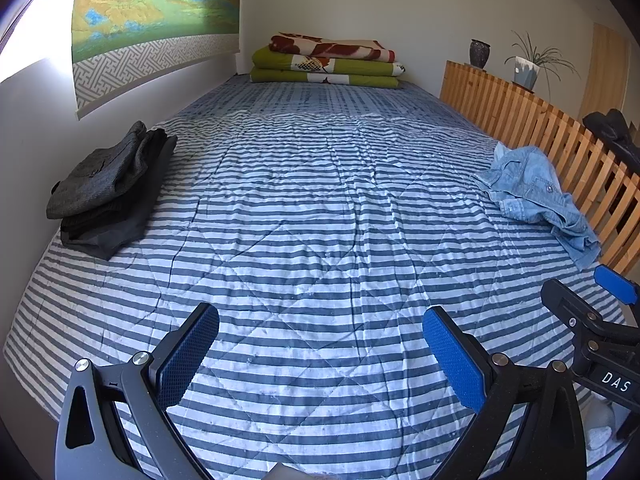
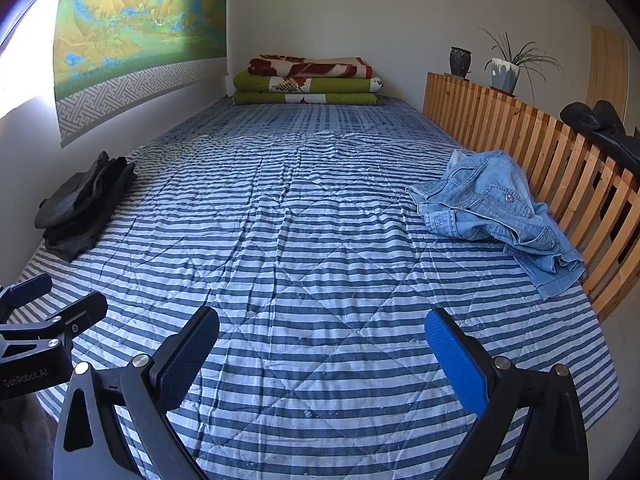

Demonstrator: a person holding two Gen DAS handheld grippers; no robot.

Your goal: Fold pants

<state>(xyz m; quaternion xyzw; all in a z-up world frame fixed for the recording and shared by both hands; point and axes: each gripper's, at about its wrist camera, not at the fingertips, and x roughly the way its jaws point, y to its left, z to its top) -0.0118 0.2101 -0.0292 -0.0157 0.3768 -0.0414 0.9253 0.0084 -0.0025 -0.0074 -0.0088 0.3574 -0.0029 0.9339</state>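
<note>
Left claw (image 1: 320,356): fingers spread wide, nothing between them, hanging over the striped quilt (image 1: 312,216).
Right claw (image 2: 322,358): fingers likewise wide apart, nothing held.
Pants: a folded dark stack (image 1: 108,188) far ahead-left of both claws, by the wall.
Denim garment (image 2: 496,212): crumpled ahead-right, just beside the wooden slat rail (image 2: 560,168) (pants or jacket, cannot tell).
Far end: folded blankets (image 1: 326,62).
Wall: landscape hanging (image 1: 156,8) at left.
Rail top: potted plant (image 2: 506,70), dark vase (image 2: 460,62).
</note>
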